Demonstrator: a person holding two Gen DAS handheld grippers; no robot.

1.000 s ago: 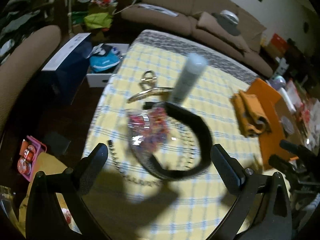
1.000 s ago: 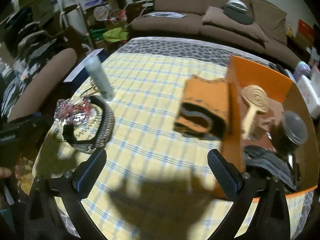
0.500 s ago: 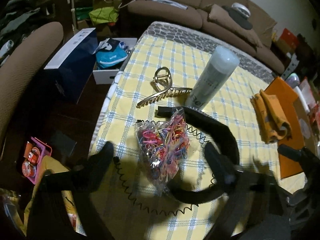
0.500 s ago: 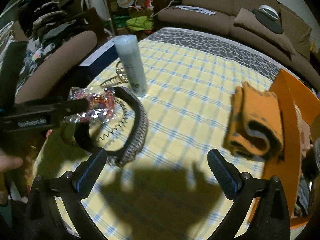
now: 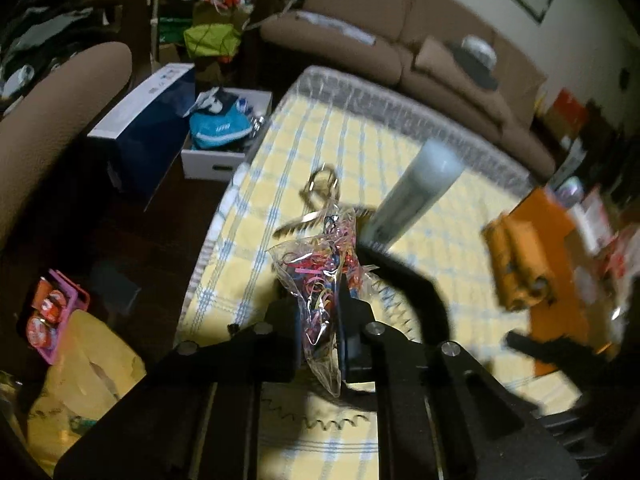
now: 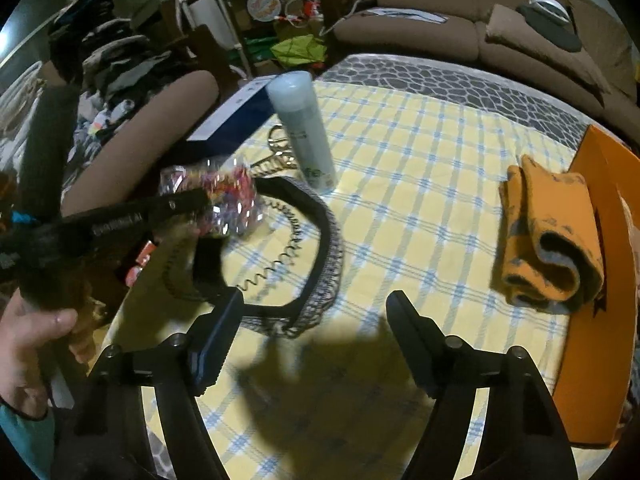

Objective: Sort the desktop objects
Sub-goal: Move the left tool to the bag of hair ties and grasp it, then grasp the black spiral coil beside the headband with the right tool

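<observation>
My left gripper (image 5: 320,312) is shut on a clear bag of coloured hair ties (image 5: 320,272) and holds it over the yellow checked table's left edge; the right wrist view shows the bag (image 6: 230,192) in its fingers. A black headband (image 6: 320,256) and a thin coil band (image 6: 280,260) lie beneath. A gold hair claw (image 5: 320,196) and a pale bottle (image 6: 302,128) stand behind. My right gripper (image 6: 314,316) is open and empty above the table, near the headband's front.
A folded orange cloth (image 6: 548,240) lies beside an orange box (image 6: 592,320) at the right. A brown sofa (image 6: 500,36) is beyond the table. A chair (image 5: 52,120), a blue box (image 5: 148,136) and floor clutter sit left of the table.
My left gripper has closed on the bag of hair ties and lifted it. My right gripper has swung left toward the headband, still open.
</observation>
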